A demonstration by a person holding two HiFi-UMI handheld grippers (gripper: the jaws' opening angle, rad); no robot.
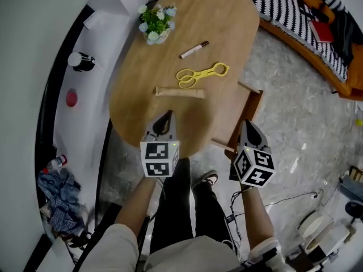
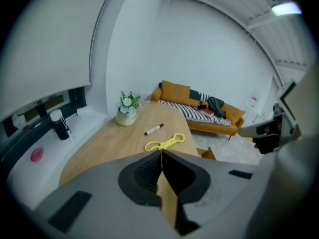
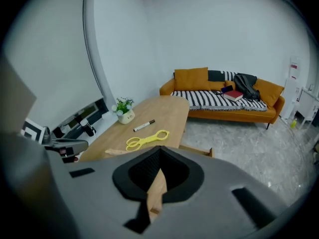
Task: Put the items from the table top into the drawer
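a: which claw takes the wooden stick (image 1: 179, 92)?
b: your left claw (image 1: 165, 118). the stick lies just ahead of it on the worktop (image 1: 215, 16), long axis crosswise to the jaws. your right claw (image 1: 248, 128) sits by the open drawer (image 1: 250, 89). both claws pressed together, empty. open first.

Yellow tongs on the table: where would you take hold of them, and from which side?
Probably at the slim middle of the yellow tongs, where the two arms run close together, coming down from above with the jaws set across their length. They lie flat on the table, so there is no way under them from the side, and the looped ends look too wide for a sure pinch.
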